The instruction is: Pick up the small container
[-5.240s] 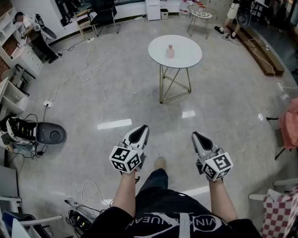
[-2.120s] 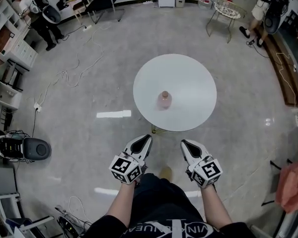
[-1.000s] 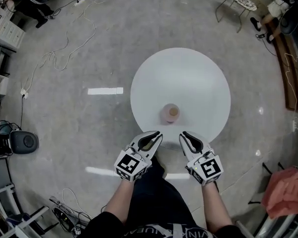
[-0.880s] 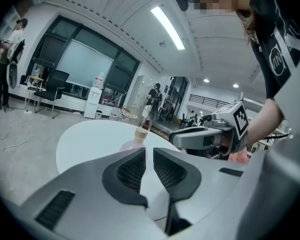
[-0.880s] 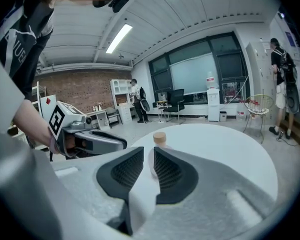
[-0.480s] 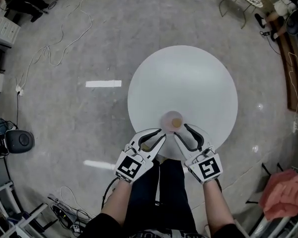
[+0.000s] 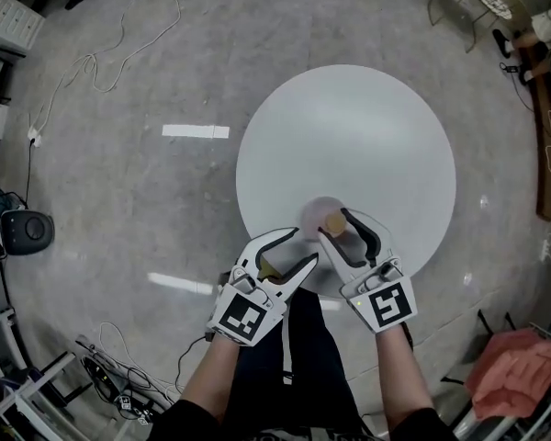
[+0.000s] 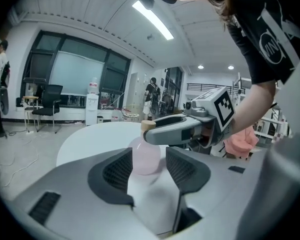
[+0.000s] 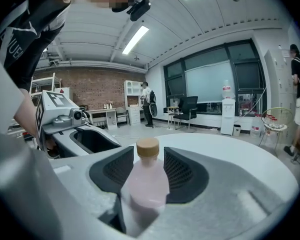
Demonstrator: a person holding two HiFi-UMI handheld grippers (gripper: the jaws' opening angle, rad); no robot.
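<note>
Container (image 7: 320, 215): stands upright near worktop (image 7: 367, 127) front edge, sits between spread, not yet pinching jaws of right tool (image 7: 338, 226), apparently lined up for a grasp, and faces left tool (image 7: 299, 246), likewise spread, just short of it.

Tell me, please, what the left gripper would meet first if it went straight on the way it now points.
Probably the pink bottle, standing just ahead of the left gripper's open jaws on the white table; exact depth is unclear.
</note>
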